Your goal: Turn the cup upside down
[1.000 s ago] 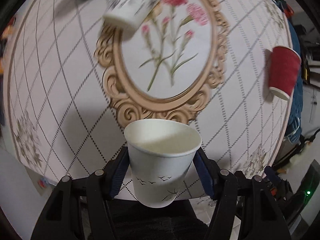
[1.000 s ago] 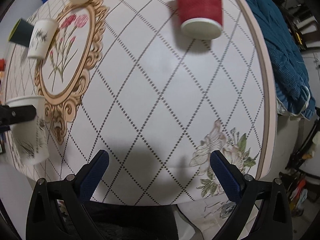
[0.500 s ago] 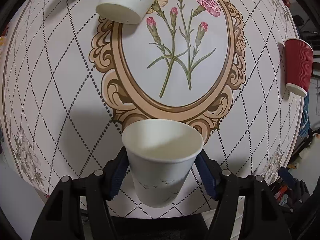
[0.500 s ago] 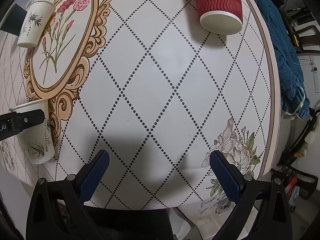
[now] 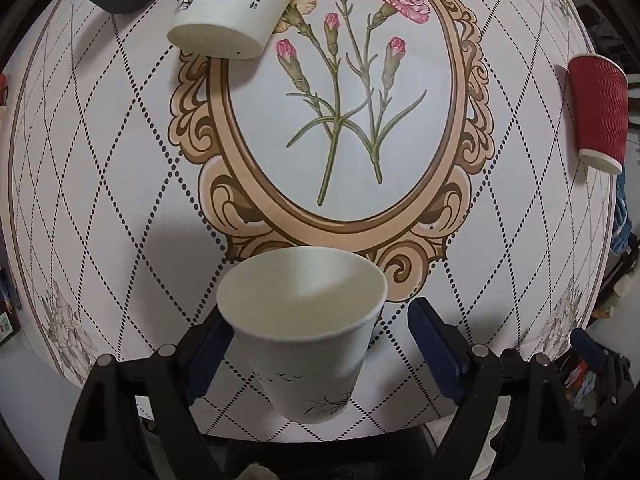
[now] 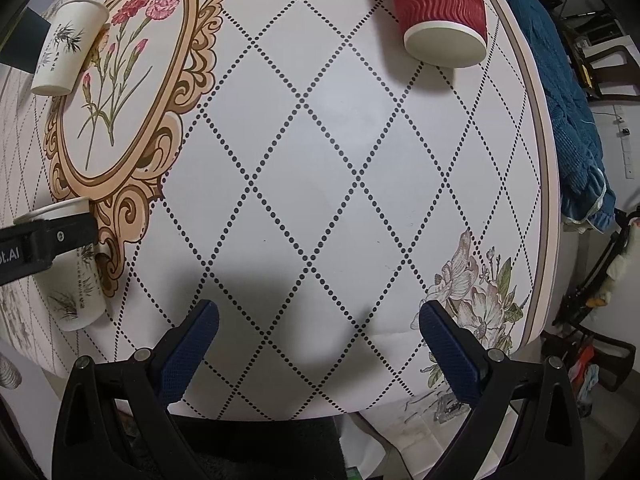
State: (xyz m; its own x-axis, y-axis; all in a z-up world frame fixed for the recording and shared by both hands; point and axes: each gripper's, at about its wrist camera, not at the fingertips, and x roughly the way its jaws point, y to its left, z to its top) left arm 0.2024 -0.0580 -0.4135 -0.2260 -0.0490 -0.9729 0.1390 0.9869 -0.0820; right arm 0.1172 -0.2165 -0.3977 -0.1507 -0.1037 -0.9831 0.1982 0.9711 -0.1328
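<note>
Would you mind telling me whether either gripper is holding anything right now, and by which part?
Neither. The left gripper is open around the upright white paper cup, its right finger clear of the wall. The right gripper is open and empty.

White cup (image 5: 308, 344) with inked birds; red ribbed cup (image 6: 440, 8); diamond-dotted tablecloth (image 6: 320, 160).

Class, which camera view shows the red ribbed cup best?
The right wrist view: the red ribbed cup is large, its ribs and rim clear. The left wrist view shows it small and distorted at the right edge.
</note>
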